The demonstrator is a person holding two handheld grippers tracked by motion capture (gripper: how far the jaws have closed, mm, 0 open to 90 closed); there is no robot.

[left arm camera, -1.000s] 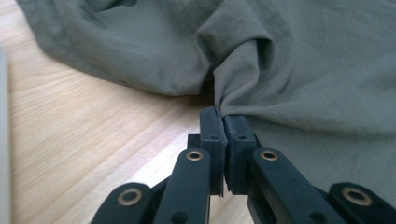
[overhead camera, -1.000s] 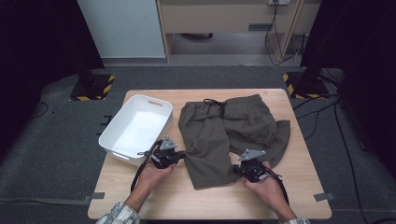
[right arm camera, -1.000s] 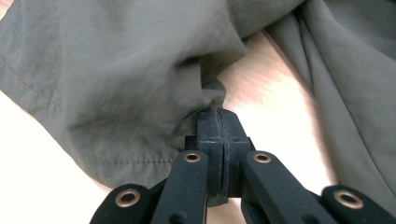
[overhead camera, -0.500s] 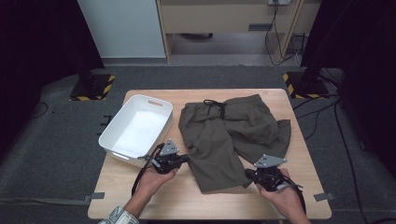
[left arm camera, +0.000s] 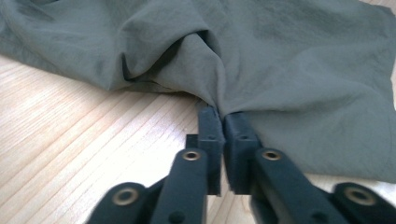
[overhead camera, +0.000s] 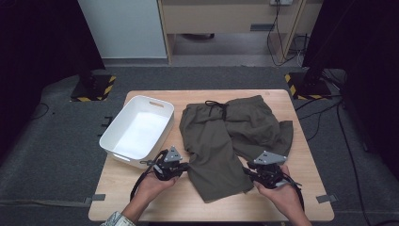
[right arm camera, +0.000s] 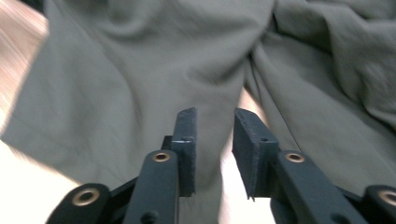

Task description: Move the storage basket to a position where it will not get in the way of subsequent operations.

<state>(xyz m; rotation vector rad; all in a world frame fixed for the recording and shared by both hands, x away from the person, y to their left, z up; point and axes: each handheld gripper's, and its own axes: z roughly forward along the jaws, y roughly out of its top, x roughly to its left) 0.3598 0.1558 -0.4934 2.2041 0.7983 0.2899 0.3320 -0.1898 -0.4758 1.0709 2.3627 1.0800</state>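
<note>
While olive shorts (overhead camera: 226, 141) lie spread mid-desk (overhead camera: 141, 197), the left gripper (overhead camera: 184, 165) pinches a leg's edge, jaws just easing; the right gripper (overhead camera: 249, 171) has just opened, cloth unpressed between its jaws. Smooth outward, minding the white bin (overhead camera: 139, 129) left; open room right.

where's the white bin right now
In the high view the white bin sits on the left part of the table, just left of the olive shorts and just beyond the left gripper.
</note>
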